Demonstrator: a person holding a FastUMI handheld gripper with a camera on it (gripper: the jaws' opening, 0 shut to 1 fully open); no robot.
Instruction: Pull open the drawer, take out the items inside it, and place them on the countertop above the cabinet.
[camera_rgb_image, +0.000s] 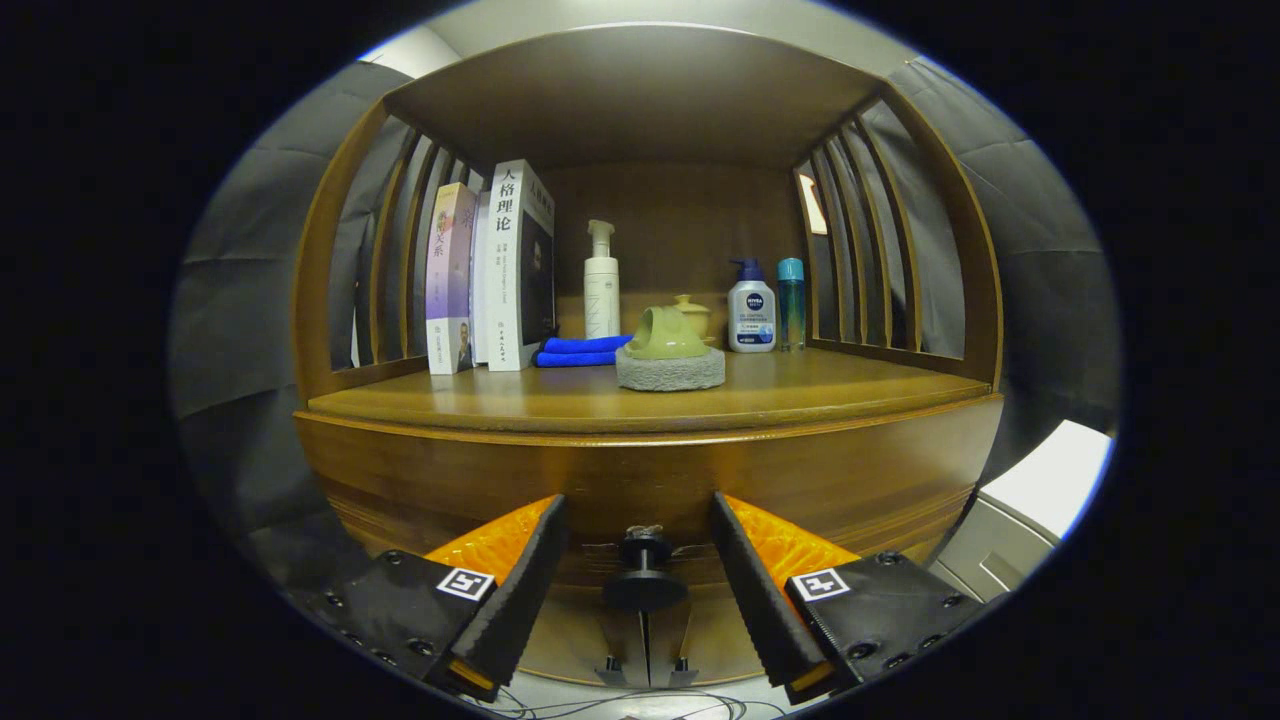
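Fingers (520, 570) were seen spread apart, nothing clamped; gripper (640, 580) was centred on the drawer knob (644, 572), which sat in the gap between them, untouched. One dark round knob was counted, its stem pointing straight out of the drawer front (640, 480) toward the camera. Drawer was seen closed, its long axis running side to side under the countertop (560, 400). On the countertop were counted: about three upright books (495, 270), with Chinese writing on the spines; one white pump bottle (601, 280); one folded blue cloth (582, 351); one green ceramic piece (665, 335) on a grey pad (670, 370); one pump bottle (752, 305) with a brand label; one slim teal bottle (791, 303).
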